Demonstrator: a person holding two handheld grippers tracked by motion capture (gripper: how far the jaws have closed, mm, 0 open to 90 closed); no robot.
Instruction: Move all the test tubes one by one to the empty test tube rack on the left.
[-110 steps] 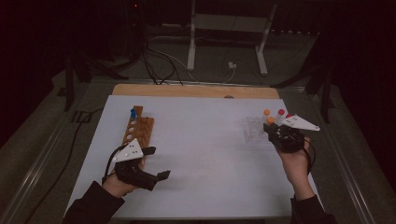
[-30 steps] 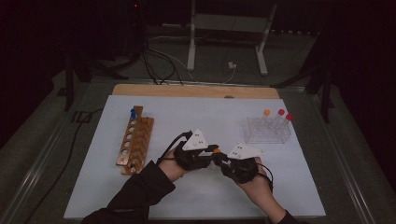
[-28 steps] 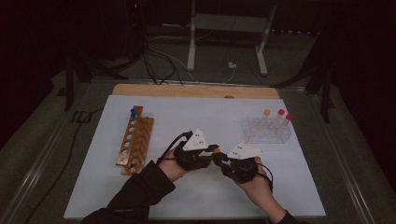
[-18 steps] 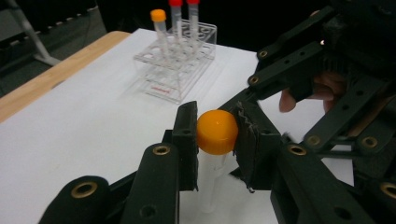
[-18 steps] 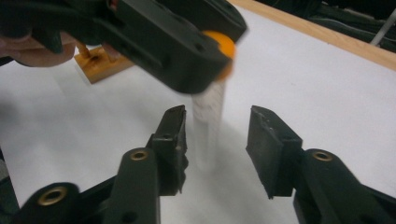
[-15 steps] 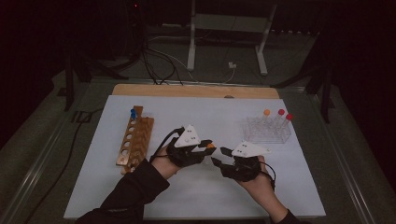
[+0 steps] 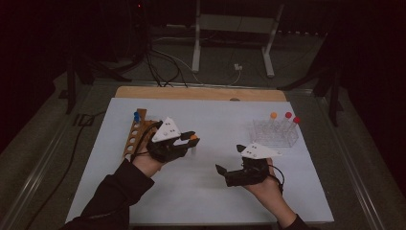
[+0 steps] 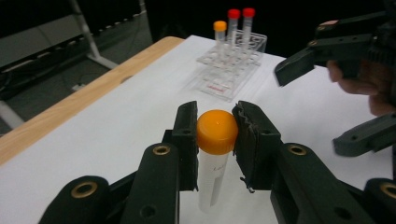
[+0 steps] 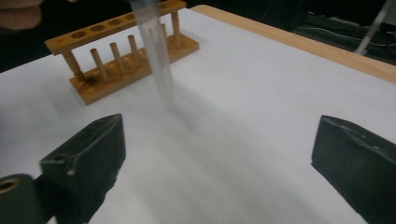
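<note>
My left gripper (image 7: 190, 138) (image 8: 215, 133) is shut on an orange-capped tube (image 8: 215, 151) (image 7: 193, 140), gripping it at the cap; the clear body hangs down above the white table. The same tube (image 9: 154, 46) crosses the right gripper view, blurred. My right gripper (image 7: 231, 159) (image 9: 215, 163) stands open and empty to the right of it, jaws spread wide, and shows as black fingers (image 8: 317, 51) at the right edge of the left gripper view. A wooden rack (image 7: 137, 135) (image 9: 126, 56) lies at the left. A clear plastic rack (image 7: 275, 133) (image 8: 231, 65) at the right holds one orange-capped and two red-capped tubes.
A blue-capped tube (image 7: 136, 116) stands at the far end of the wooden rack. The white table sheet (image 7: 215, 191) ends in a wooden edge (image 7: 201, 93) at the back. Cables and a metal stand (image 7: 230, 28) lie on the floor beyond.
The two grippers were together at mid-table; the right one has let go and drawn back to the right, open. The left one has moved left with the orange-capped tube.
</note>
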